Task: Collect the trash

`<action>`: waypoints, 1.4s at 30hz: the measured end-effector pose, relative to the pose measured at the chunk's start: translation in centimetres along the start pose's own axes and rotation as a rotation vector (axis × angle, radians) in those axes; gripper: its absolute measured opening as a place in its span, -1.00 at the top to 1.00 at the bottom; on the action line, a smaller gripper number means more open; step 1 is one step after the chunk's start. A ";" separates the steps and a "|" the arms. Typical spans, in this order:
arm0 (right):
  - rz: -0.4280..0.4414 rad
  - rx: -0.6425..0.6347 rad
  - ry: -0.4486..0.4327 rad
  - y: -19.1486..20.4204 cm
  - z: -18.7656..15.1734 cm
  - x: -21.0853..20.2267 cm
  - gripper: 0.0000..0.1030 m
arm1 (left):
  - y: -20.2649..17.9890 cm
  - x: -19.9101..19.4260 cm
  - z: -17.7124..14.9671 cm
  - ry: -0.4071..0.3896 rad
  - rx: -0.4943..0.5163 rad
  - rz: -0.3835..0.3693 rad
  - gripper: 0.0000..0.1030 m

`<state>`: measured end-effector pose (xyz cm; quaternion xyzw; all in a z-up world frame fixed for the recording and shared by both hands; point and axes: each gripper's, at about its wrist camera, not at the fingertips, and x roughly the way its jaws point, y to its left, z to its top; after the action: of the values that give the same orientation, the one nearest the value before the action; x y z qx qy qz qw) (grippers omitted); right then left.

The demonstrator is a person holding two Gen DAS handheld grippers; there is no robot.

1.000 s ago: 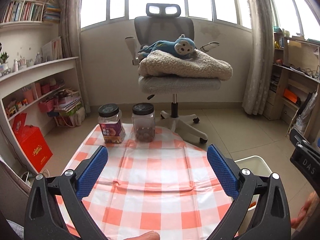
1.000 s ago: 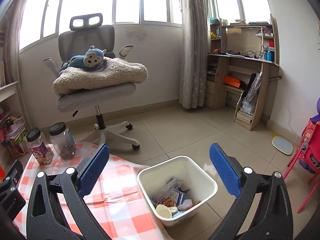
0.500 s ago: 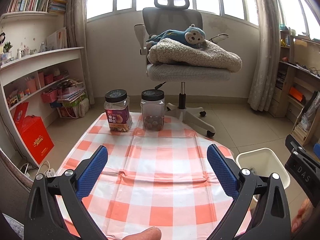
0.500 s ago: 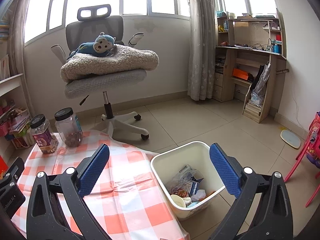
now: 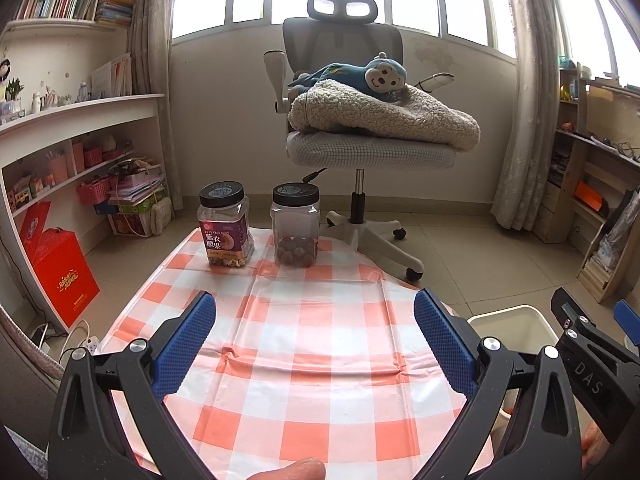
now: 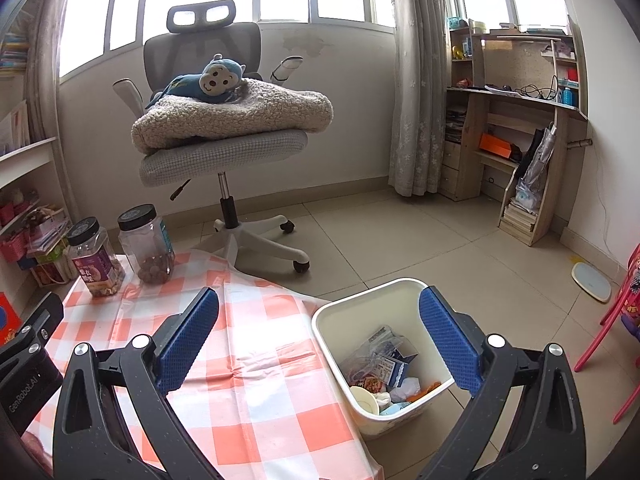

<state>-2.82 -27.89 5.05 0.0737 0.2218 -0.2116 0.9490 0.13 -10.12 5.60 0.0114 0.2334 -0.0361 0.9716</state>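
Observation:
A white trash bin (image 6: pixel 326 322) stands on the floor right of the table, holding wrappers, a cup and crumpled paper (image 6: pixel 384 376); its rim also shows in the left wrist view (image 5: pixel 516 316). My left gripper (image 5: pixel 316 344) is open and empty above the orange-checked tablecloth (image 5: pixel 312 400). My right gripper (image 6: pixel 320 340) is open and empty, over the table's right edge and the bin. I see no loose trash on the cloth.
Two black-lidded jars, one labelled purple (image 5: pixel 226 230) and one with brown nuts (image 5: pixel 295 232), stand at the table's far edge. A grey office chair with blanket and blue plush monkey (image 5: pixel 368 120) is behind. Shelves (image 5: pixel 60 152) stand left, a desk (image 6: pixel 516 128) right.
Both grippers have pulled back and tilted, so the jars, the chair and the bin sit lower and farther right in view. Both stay open and empty.

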 end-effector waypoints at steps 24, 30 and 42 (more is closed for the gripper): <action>0.023 -0.011 0.003 0.6 -0.1 -0.1 -0.87 | 0.5 0.5 -0.2 0.035 0.006 -0.003 -0.87; 0.026 -0.012 0.004 0.7 -0.1 -0.1 -0.87 | 0.4 0.5 -0.2 0.040 0.001 -0.002 -0.87; 0.035 -0.014 0.012 0.7 -0.3 -0.1 -0.87 | 0.5 0.6 -0.1 0.043 -0.003 -0.005 -0.87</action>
<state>-2.70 -27.19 4.85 0.0724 0.2276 -0.1930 0.9517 0.62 -9.70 5.23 0.0102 0.2545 -0.0378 0.9663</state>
